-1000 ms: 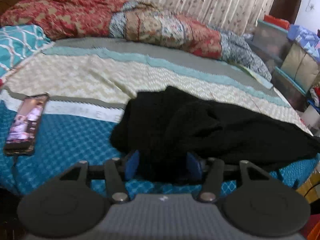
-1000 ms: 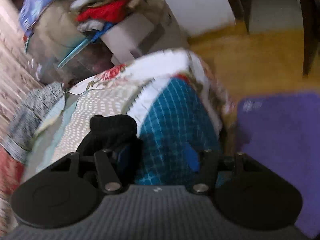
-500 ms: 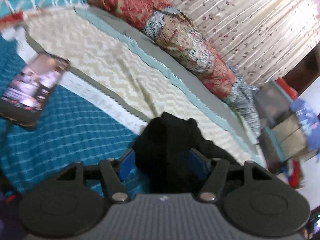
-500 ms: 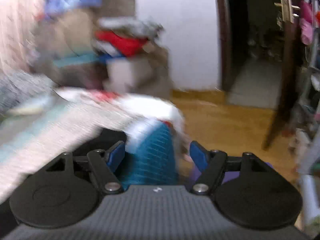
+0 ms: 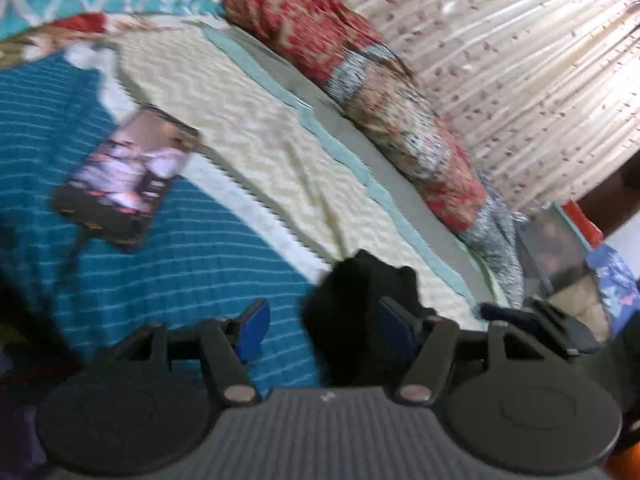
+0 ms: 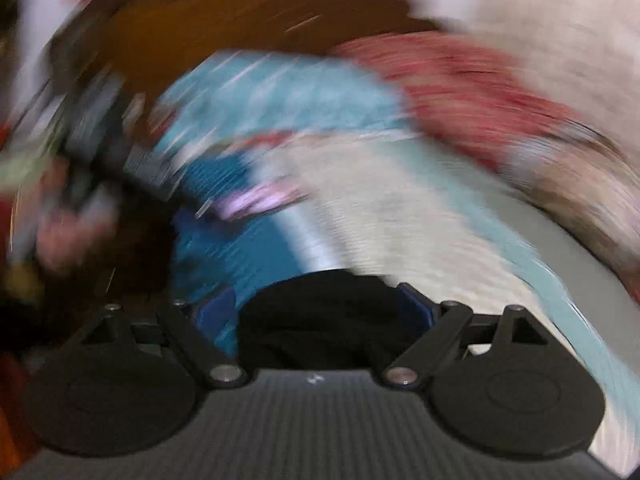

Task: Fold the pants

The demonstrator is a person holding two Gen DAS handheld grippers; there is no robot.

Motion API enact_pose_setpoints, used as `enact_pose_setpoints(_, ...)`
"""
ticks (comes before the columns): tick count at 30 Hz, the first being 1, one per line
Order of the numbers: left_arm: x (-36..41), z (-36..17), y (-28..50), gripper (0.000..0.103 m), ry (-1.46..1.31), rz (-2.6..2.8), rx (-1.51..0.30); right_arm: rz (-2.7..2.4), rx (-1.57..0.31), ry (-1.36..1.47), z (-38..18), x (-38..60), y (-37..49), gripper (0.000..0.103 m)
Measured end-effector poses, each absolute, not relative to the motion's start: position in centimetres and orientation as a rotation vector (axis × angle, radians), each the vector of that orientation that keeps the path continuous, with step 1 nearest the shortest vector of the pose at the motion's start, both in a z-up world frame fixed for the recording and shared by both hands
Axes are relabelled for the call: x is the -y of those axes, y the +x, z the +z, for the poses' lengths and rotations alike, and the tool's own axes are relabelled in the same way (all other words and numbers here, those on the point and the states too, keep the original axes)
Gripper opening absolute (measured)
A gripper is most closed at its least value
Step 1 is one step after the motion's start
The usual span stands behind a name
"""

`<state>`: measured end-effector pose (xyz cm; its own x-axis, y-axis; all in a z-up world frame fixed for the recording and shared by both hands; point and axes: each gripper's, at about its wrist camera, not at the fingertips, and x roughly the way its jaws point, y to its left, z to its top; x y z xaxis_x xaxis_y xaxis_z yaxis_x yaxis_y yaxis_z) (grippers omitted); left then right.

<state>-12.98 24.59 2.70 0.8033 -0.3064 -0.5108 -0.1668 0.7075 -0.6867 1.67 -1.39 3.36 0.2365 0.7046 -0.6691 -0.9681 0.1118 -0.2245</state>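
The black pants (image 5: 356,312) lie bunched on the bed's teal and cream cover (image 5: 168,264). My left gripper (image 5: 324,330) stands open around the bunch. The cloth rests against the right pad, and teal cover shows between it and the left pad. The right wrist view is badly blurred. There the black pants (image 6: 320,316) sit between the jaws of my right gripper (image 6: 316,312), which are opening. A strip of teal cover shows beside its left pad, and the cloth reaches close to its right pad.
A phone (image 5: 128,176) with a lit screen lies on the teal cover to the left, its cable trailing toward the bed edge. A red patterned quilt (image 5: 352,64) is heaped along the far side before a curtain (image 5: 520,60). Boxes (image 5: 568,256) stand past the bed's right end.
The left view has rolled and shifted along the bed, and its left pad has come off the pants. The right gripper swung from the room to face the bed, jaws widening around the pants.
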Motion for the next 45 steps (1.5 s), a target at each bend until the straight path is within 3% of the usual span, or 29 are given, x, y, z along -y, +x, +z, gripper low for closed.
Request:
enact_pose_setpoints(1,-24.8,2.7,-13.6,0.061,-0.793,-0.069,-0.648,1.302,-0.464,-0.799,2.1,0.2,2.0,0.088)
enact_pose_setpoints(2,-25.1,2.8,-14.0,0.061,-0.793,-0.062,-0.647,1.289,-0.487,-0.872,1.1,-0.9,2.5,0.081)
enact_pose_setpoints(3,-25.2,2.9,-14.2,0.061,-0.791,-0.057,-0.647,1.269,-0.522,-0.923,0.2,-1.3,3.0,0.064)
enact_pose_setpoints(4,-25.4,2.9,-14.4,0.061,-0.789,-0.056,-0.647,1.266,-0.583,-0.900,0.3,-1.7,4.3,0.028)
enact_pose_setpoints(5,-25.4,2.8,-14.3,0.061,-0.785,-0.061,-0.648,1.252,-0.636,-0.798,1.1,-1.4,6.0,0.019)
enact_pose_setpoints(6,-25.3,2.8,-14.1,0.061,-0.781,-0.073,-0.650,1.229,-0.663,-0.620,3.0,-0.6,8.2,0.017)
enact_pose_setpoints(11,-23.0,2.3,-10.3,0.063,-0.777,-0.209,-0.684,0.873,-0.547,-0.105,9.2,4.4,14.2,0.016)
enact_pose_setpoints(15,-19.6,3.2,-6.5,0.058,-0.771,-0.369,-0.651,0.777,-0.463,-0.055,10.1,4.2,13.6,0.016)
enact_pose_setpoints(20,-15.2,2.8,-0.3,0.022,-0.693,-0.464,-0.719,0.807,-0.447,-0.023,9.1,4.6,12.5,0.015)
enact_pose_setpoints(24,-13.8,1.2,4.5,0.013,-0.579,-0.263,-0.794,0.889,-0.463,0.050,9.0,5.6,10.2,0.015)
enact_pose_setpoints(28,-16.6,-0.9,5.7,0.009,-0.755,-0.183,-0.830,0.953,-0.493,0.049,8.3,5.1,8.0,0.015)
enact_pose_setpoints(31,-18.4,-0.5,3.3,0.014,-0.801,-0.190,-0.794,0.977,-0.514,0.035,6.9,4.8,7.6,0.015)
enact_pose_setpoints(32,-18.9,-0.2,2.0,0.020,-0.808,-0.205,-0.782,0.980,-0.517,0.015,6.4,4.6,7.4,0.015)
enact_pose_setpoints(34,-20.3,-0.3,-0.7,0.043,-0.839,-0.218,-0.768,0.978,-0.541,-0.013,4.9,3.9,7.1,0.015)
enact_pose_setpoints(42,-25.4,-2.8,-7.3,0.045,-1.046,-0.132,-0.757,0.960,-0.623,-0.244,-2.3,-2.1,5.4,0.017)
enact_pose_setpoints(45,-25.6,-1.6,-6.8,0.061,-1.015,-0.164,-0.732,0.966,-0.659,-0.280,-3.5,-2.8,5.3,0.027)
